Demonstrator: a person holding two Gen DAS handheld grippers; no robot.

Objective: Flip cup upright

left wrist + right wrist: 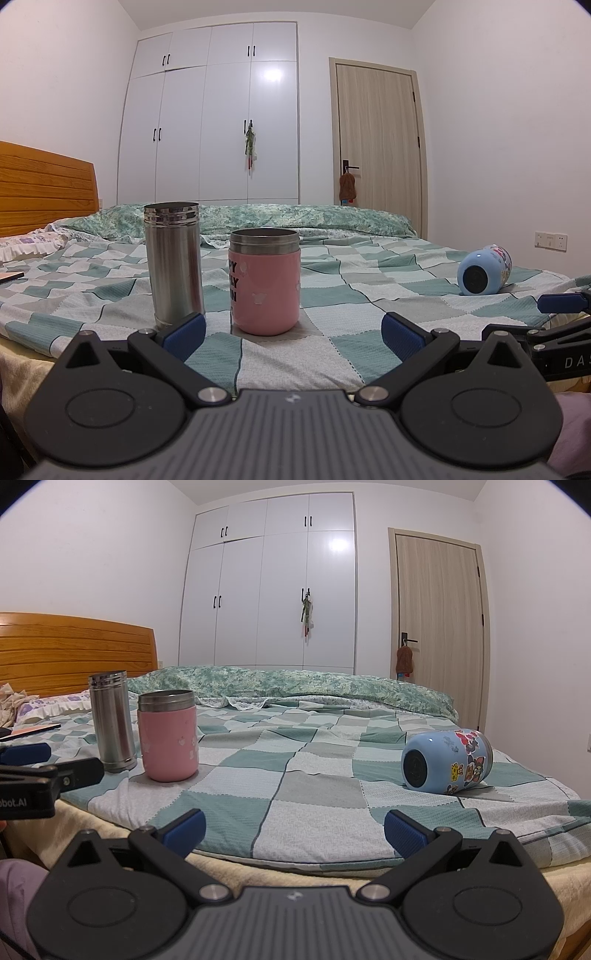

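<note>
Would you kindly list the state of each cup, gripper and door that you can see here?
Blue cup: lying on its side on the bed, base toward the cameras.
Pink cup: upright, no lid.
Steel flask: upright, no lid.
Left gripper: open, holding nothing.
Right gripper: open, holding nothing.
Room door: closed.
Wardrobe doors: closed.

Light: even, bright indoor light.
Glare: white spot on wardrobe door (272, 75), far ahead of the claw.
Shadows: soft, faint.
Distortion: fisheye bending, dark corners.
Focus: sharp throughout.
</note>
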